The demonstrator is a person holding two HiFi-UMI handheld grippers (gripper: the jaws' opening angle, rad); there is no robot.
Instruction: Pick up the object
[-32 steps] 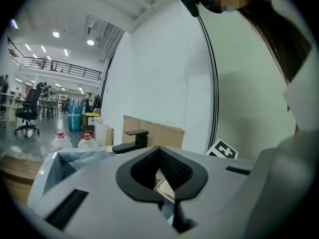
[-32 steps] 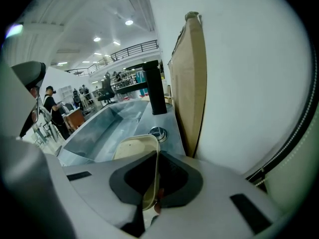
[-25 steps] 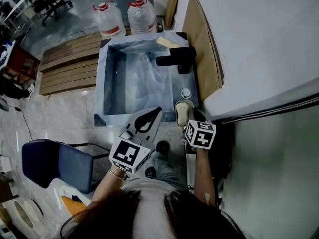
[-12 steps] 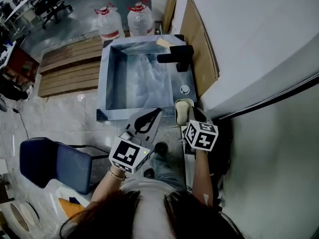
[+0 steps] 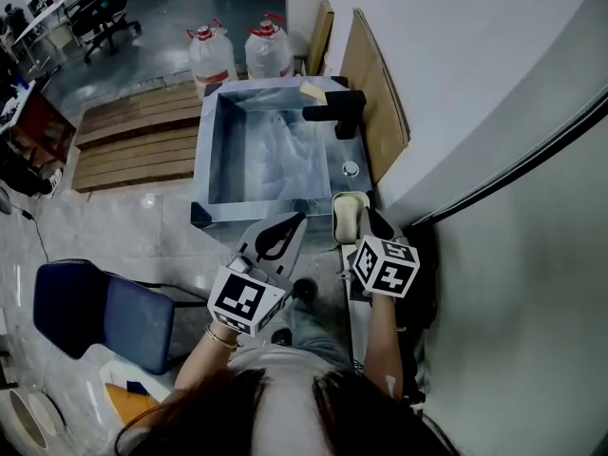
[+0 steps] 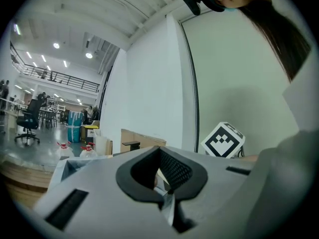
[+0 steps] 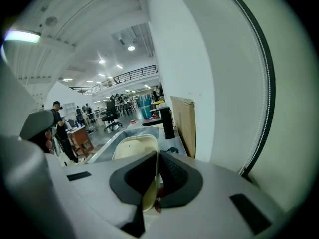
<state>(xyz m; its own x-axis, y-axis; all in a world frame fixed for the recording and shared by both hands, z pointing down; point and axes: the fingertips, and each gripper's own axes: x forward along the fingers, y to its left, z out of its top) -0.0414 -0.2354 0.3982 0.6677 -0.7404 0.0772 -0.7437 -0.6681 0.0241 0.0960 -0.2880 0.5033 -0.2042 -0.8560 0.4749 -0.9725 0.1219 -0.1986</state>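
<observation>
Dish (image 5: 348, 213) stands edge-on in your right gripper (image 5: 365, 224), jaws closed on its near rim, just by the sink's (image 5: 201, 160) near right corner. It seems clear of any surface, so the pickup looks done. An edge grip suits so thin a piece. Your left gripper (image 5: 300, 218) hangs to its left, jaws together on nothing I can name, likely parked out of the way.
</observation>
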